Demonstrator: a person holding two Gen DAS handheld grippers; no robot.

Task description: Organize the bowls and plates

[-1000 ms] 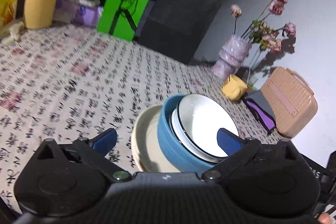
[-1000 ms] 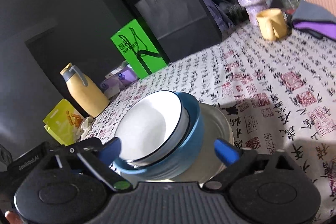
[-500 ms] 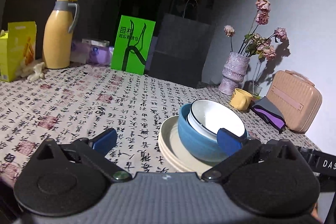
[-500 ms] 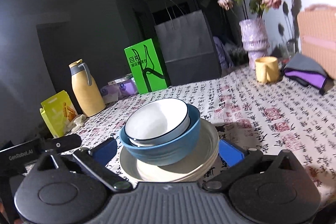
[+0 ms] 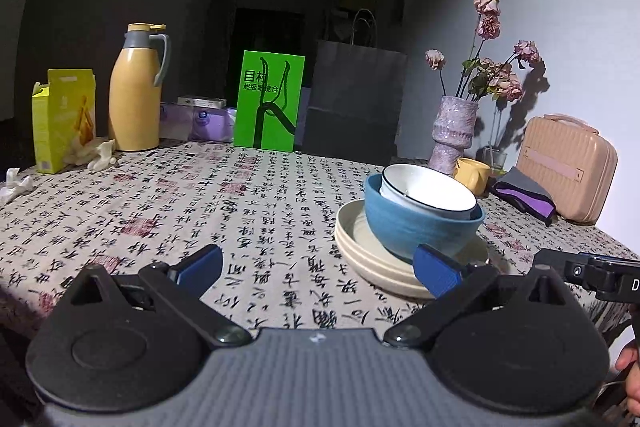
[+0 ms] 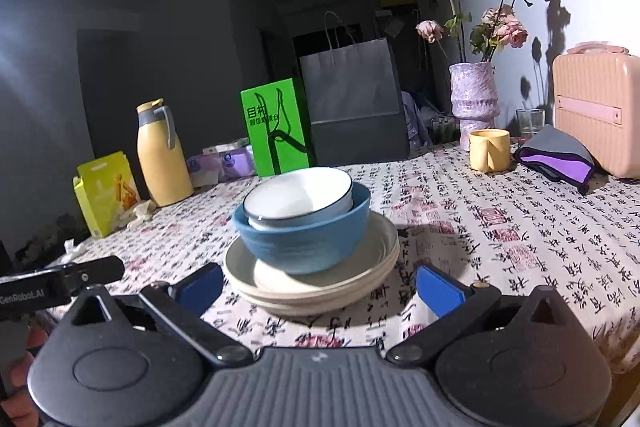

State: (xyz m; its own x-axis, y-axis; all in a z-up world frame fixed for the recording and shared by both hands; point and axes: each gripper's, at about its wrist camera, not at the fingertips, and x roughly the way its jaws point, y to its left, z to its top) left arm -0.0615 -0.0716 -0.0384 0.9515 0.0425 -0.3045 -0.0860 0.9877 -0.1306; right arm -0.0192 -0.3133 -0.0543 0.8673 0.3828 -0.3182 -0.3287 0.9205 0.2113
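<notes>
A white bowl [image 6: 298,194] sits inside a blue bowl [image 6: 304,237] on stacked cream plates [image 6: 312,281], near the worktop's [image 6: 500,227] front edge. Left gripper [image 5: 316,265] and right gripper [image 6: 318,285] fingers gape wide, empty. The crockery looks heavy, slick, breakable; best gripped by its rims.

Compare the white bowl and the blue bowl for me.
The white bowl is smaller and sits tilted inside the blue bowl, which rests on the plates. The white bowl looks glossy with a thin dark rim line; the blue bowl looks matte, one colour throughout. Both are round, open side up and look empty.
</notes>
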